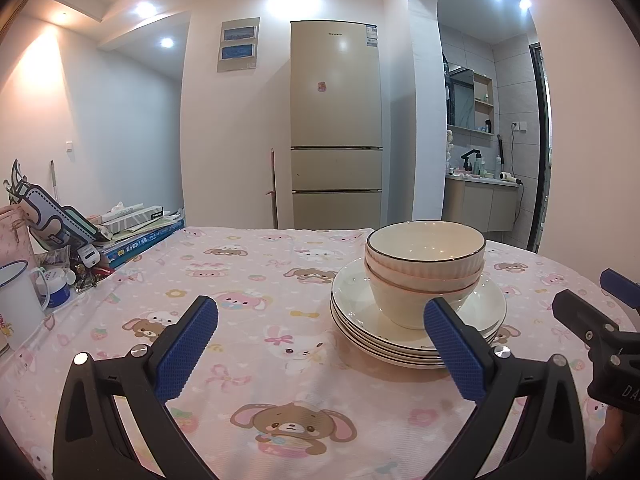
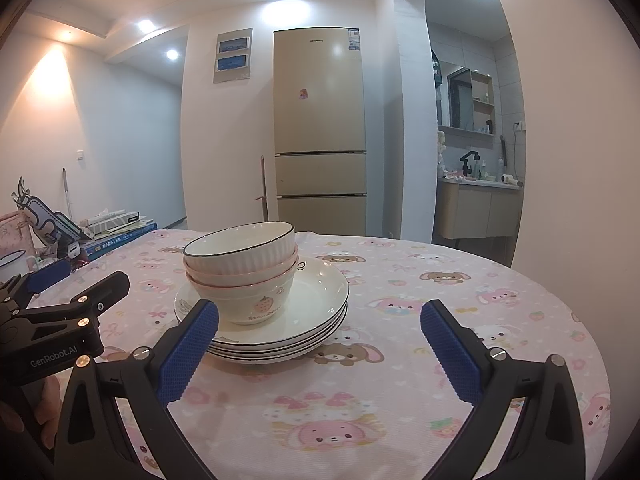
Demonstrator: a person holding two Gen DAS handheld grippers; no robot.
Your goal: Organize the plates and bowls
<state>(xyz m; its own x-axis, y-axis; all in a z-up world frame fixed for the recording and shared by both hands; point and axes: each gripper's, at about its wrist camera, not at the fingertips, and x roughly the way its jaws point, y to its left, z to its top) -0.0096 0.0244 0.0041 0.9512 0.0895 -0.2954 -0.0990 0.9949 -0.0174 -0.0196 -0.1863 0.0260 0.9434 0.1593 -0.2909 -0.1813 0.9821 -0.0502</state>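
A stack of three nested cream bowls (image 1: pixel 424 268) stands on a stack of several white plates with dark rims (image 1: pixel 488 312) on the pink cartoon tablecloth. The same bowls (image 2: pixel 244 264) and plates (image 2: pixel 320 296) show in the right wrist view. My left gripper (image 1: pixel 320 344) is open and empty, just left of and in front of the stack. My right gripper (image 2: pixel 320 348) is open and empty, just right of and in front of the stack. Each gripper shows in the other's view: the right one (image 1: pixel 592 304) and the left one (image 2: pixel 68 284).
The round table (image 1: pixel 248 272) carries clutter at its left: books and boxes (image 1: pixel 140 228), a white mug (image 1: pixel 20 300), a small jar (image 1: pixel 56 288) and a pink bag (image 1: pixel 12 232). A beige fridge (image 1: pixel 336 124) stands behind the table. A bathroom vanity (image 1: pixel 480 200) is at the far right.
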